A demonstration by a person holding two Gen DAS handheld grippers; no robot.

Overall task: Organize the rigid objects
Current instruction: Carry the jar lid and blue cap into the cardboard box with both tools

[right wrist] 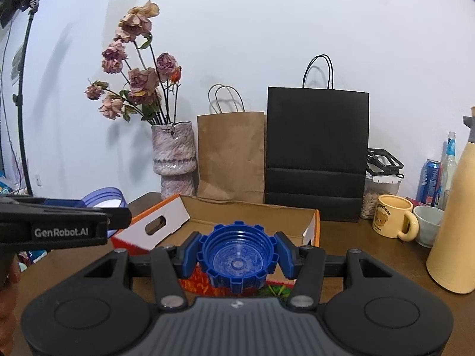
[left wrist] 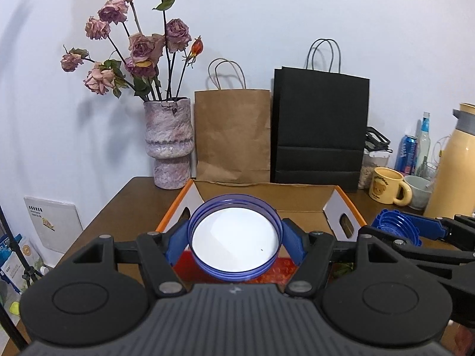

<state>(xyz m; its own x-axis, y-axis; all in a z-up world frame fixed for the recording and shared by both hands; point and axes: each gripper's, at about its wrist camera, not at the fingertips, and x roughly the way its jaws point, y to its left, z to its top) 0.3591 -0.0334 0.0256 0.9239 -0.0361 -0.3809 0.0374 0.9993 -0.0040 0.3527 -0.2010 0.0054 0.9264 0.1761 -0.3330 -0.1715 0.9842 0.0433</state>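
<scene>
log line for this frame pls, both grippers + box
left gripper: shut on purple-rimmed lid | right gripper: shut on blue ridged cap | cardboard box: open, behind both | neither piece released

wall (left wrist: 297,14): plain white | table (left wrist: 130,198): dark brown wood | light stand (right wrist: 20,98): far left

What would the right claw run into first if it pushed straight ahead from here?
Probably the cardboard box: its open interior and far wall lie directly past the right claw, which is shut on the blue ridged cap. The black paper bag stands beyond. Depth is uncertain.
</scene>
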